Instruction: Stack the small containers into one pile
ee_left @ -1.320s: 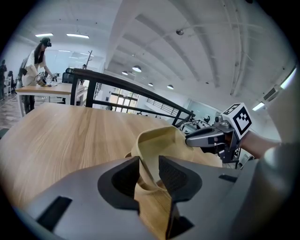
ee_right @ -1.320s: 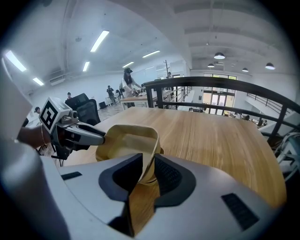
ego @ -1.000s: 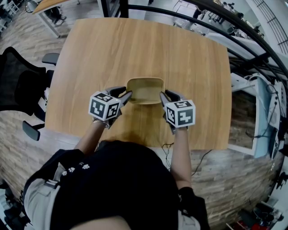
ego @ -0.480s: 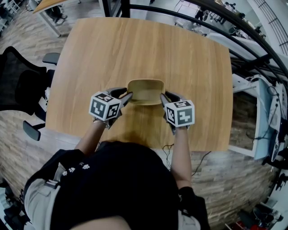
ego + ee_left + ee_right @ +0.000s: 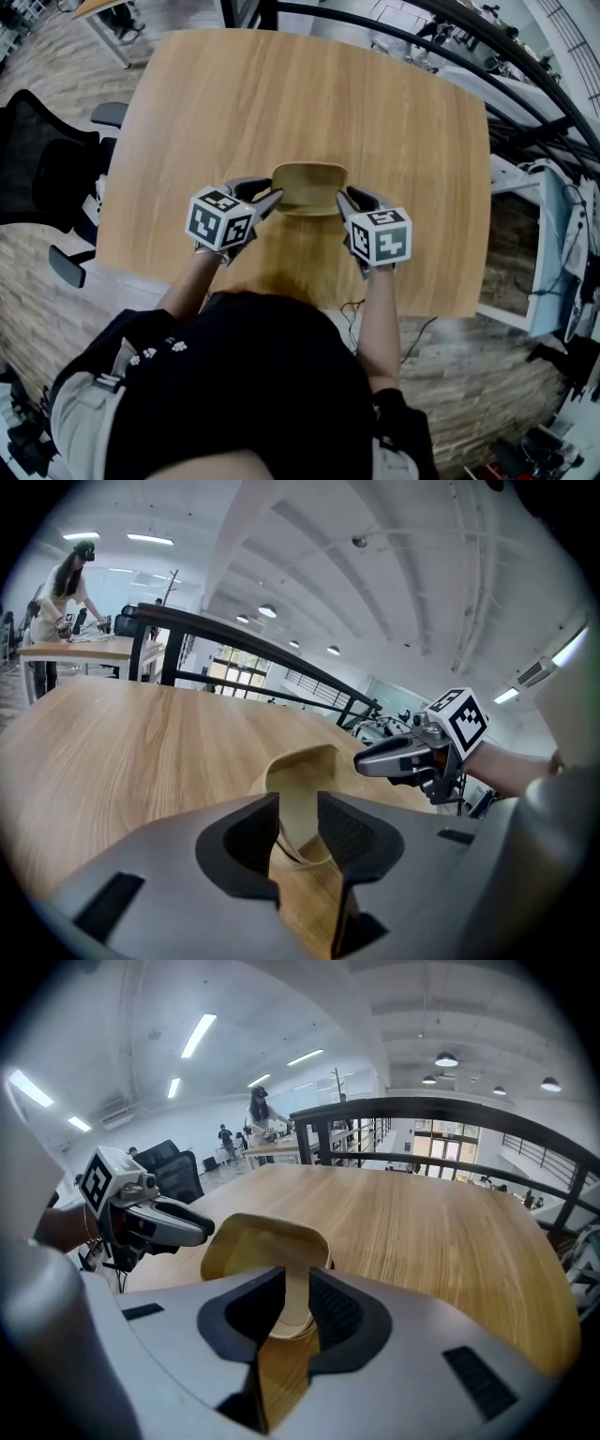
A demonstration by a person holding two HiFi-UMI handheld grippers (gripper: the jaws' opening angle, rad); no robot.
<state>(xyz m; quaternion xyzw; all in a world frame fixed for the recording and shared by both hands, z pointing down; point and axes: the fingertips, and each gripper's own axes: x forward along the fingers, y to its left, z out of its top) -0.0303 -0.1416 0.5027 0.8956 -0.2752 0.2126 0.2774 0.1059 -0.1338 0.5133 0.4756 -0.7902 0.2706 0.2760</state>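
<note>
Left gripper (image 5: 265, 199) and right gripper (image 5: 343, 202) each pinch one side wall of the tan container (image 5: 309, 186) near the middle of the table's (image 5: 309, 94) near edge, where uneven pulling could buckle or slip its thin wall; no brand or writing is readable.

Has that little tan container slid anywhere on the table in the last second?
No. The container keeps its place relative to the table edges; only the whole view shifted slightly.
</note>
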